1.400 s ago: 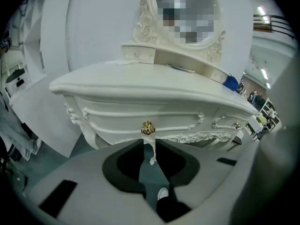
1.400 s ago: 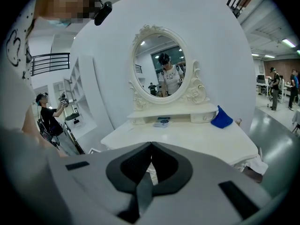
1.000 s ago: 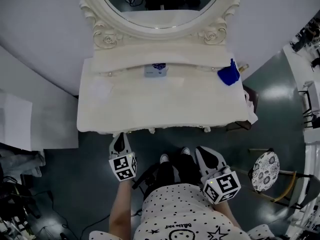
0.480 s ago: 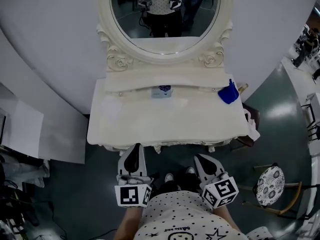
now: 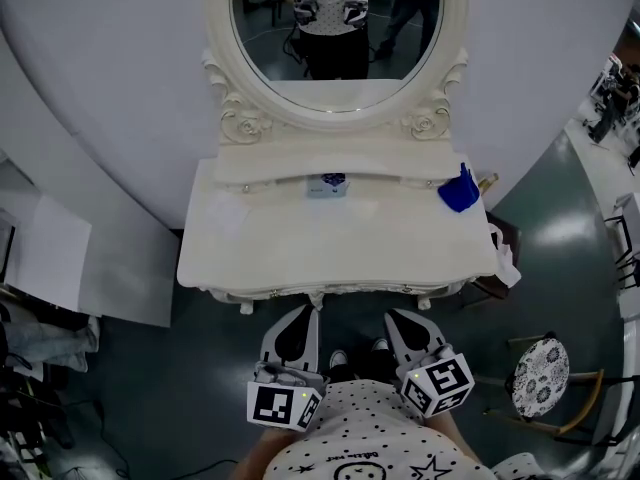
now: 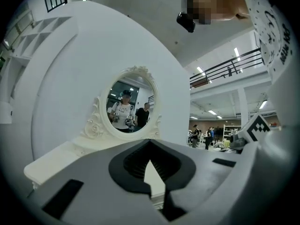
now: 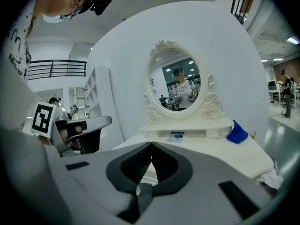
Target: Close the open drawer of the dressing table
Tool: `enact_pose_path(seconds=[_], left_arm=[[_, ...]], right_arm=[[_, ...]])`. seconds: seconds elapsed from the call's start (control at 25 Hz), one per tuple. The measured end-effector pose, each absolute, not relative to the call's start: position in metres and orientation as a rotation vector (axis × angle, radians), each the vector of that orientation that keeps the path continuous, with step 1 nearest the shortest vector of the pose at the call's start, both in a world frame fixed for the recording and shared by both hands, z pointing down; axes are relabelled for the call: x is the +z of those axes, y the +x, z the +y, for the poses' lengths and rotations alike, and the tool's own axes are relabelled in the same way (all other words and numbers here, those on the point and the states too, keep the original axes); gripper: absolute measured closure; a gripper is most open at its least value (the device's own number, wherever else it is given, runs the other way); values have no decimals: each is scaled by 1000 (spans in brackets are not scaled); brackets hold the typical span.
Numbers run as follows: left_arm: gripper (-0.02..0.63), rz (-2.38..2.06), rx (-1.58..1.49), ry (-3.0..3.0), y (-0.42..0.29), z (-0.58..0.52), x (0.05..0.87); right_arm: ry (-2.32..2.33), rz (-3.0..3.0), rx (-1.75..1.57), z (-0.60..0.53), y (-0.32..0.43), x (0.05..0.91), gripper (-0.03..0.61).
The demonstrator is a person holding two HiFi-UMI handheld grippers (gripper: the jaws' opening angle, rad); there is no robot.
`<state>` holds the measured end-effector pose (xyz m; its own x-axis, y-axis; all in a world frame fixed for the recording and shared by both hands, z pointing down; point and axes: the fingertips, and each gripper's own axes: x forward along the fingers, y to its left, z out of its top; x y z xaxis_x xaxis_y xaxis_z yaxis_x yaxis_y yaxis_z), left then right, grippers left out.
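Item: dressing table (image 5: 330, 248), cream, carved, standing against a curved white wall (image 5: 120, 118), directly ahead of the person (image 5: 370, 438).

Drawer: none shows pulled out. In the head view nothing projects past the table's front edge, and any drawer fronts sit hidden under the overhang. Judged shut or very nearly so.

On top: small box (image 5: 327, 185) under the mirror shelf; blue item (image 5: 459, 190) at the right end.

Above: oval mirror (image 5: 340, 28), reflecting the person and both grippers.

Left gripper (image 5: 303, 313): jaws pressed together, nothing between them, pointing at the table front and clear of it.

Right gripper (image 5: 393, 318): jaws likewise together and empty, just beside the left, also apart from the table.

Beyond: stool (image 5: 541, 365) with patterned seat, well to the right.

Step in hand: closing appears finished, with the grippers held by the body.

Next move: none likely. If a gap remains, it calls for closed tips set flat on the drawer front and a level push toward the wall.
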<state>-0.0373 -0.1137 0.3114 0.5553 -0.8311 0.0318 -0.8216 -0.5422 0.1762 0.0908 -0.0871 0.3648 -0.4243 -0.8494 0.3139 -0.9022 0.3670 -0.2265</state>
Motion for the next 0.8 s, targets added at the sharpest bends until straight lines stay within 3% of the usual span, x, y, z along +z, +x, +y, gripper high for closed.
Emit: enact_pose_path(seconds=[0.8], left_arm=[[601, -1374, -51, 2609, -34, -112, 317]], right_arm=[[1613, -2456, 545, -90, 92, 364, 569]])
